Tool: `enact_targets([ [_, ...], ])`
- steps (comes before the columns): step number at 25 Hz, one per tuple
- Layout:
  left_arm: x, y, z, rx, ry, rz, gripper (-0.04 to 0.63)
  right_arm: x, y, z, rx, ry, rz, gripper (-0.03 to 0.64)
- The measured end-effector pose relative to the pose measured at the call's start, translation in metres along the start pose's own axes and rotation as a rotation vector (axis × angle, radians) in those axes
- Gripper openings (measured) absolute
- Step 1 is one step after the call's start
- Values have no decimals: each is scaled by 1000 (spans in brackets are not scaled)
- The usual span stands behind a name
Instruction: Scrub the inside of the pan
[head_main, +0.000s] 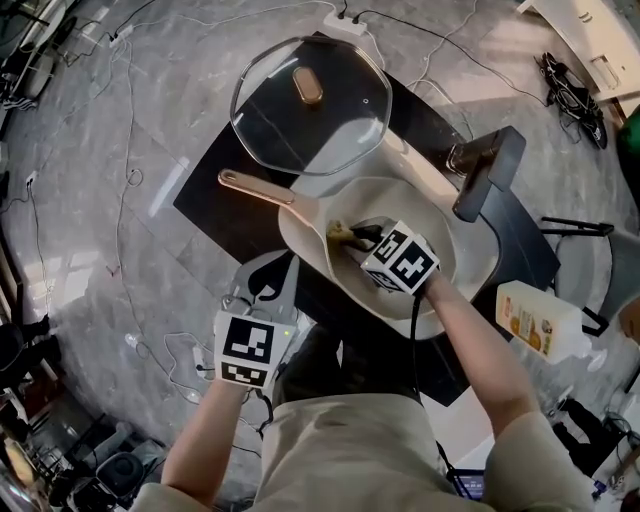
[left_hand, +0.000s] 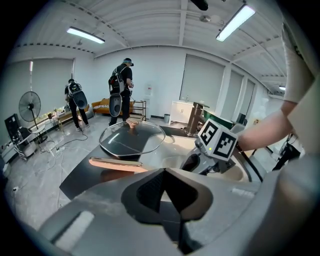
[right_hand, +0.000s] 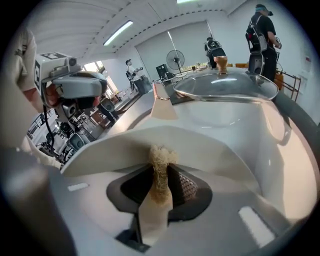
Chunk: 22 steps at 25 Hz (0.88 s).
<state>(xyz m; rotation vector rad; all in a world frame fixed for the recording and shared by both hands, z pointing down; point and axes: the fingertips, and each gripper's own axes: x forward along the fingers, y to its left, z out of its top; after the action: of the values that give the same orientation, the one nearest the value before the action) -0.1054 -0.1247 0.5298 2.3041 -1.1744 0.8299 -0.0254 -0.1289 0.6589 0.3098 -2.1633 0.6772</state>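
Note:
A cream pan (head_main: 432, 222) with a copper handle (head_main: 255, 187) lies on the black counter (head_main: 215, 205). My right gripper (head_main: 352, 237) reaches into the pan's left side, shut on a yellowish fibre scrubber (head_main: 338, 233) that presses against the pan's inside. In the right gripper view the scrubber (right_hand: 160, 167) stands pinched between the jaws against the pan's pale wall (right_hand: 210, 145). My left gripper (head_main: 250, 345) hovers near my body, off the counter's front edge and apart from the pan. Its jaws (left_hand: 167, 200) meet with nothing between them. From there the pan handle (left_hand: 115, 164) lies just ahead.
A glass lid (head_main: 310, 105) with a copper knob rests behind the pan. A dark tap (head_main: 488, 172) stands at the right. A soap bottle (head_main: 540, 320) lies on the counter's right end. Cables trail over the floor (head_main: 130, 180). Two people (left_hand: 122, 92) stand far off.

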Motion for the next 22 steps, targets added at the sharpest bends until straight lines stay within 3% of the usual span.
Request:
enact_targets([
  [14,15,-4,-2,6,7,-31,2,13,-70,-4,6,13,-231,101],
  [22,20,-3,-6,18,20,-41,2,3,-116,-44,-34,146,-409,100],
])
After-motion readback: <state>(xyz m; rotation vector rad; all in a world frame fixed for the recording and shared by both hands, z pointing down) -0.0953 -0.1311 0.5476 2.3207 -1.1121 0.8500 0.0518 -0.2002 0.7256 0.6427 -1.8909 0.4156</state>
